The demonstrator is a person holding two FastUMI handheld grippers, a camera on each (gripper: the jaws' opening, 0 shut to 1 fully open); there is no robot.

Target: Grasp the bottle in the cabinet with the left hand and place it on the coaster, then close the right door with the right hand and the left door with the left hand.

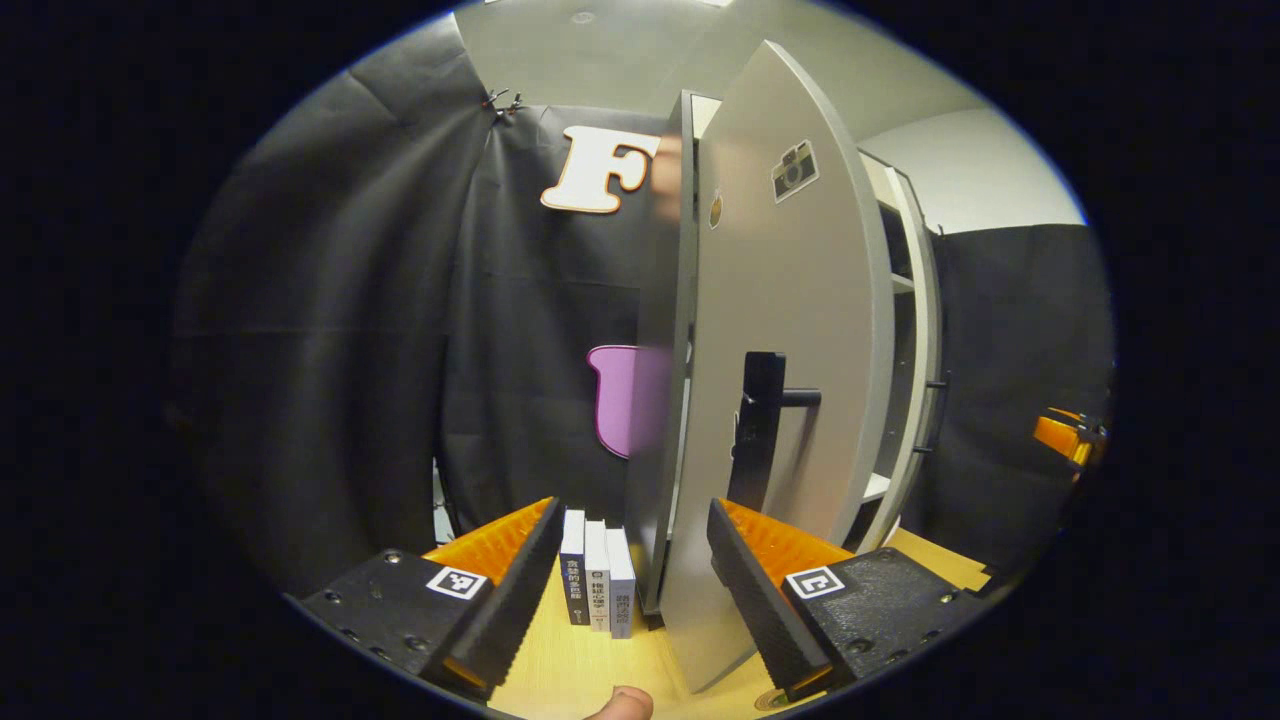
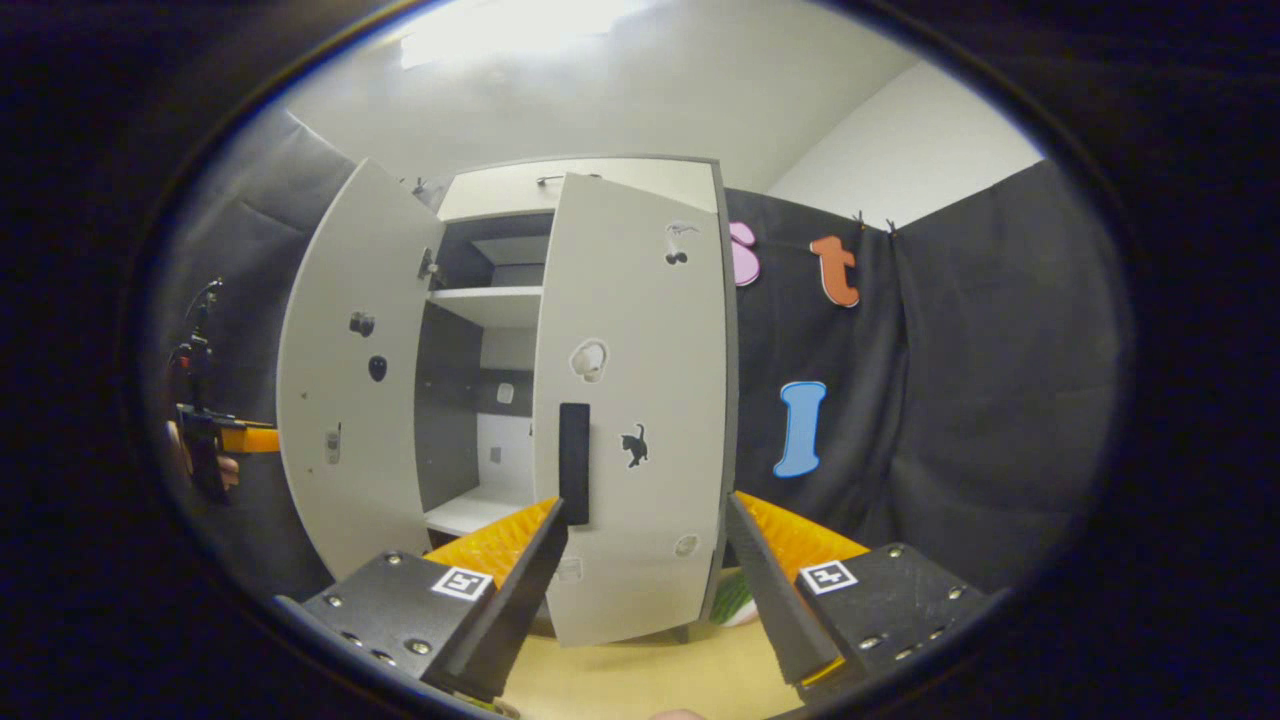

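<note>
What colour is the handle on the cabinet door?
Black handle, clearest in the left gripper view.

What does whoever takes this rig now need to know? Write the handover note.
Left gripper: open, empty, facing the free edge of the left door.
Right gripper: open, empty, in front of the right door.
Doors: right door is nearly shut but ajar; left door is wide open.
Bottle: can't confirm it is on the coaster; the visible cabinet shelves look bare.
Left to do: press the right door home, then shut the left door.

A pale wooden table (image 1: 580,670) carries three upright books (image 1: 597,580) beside the cabinet (image 2: 600,400).
</note>
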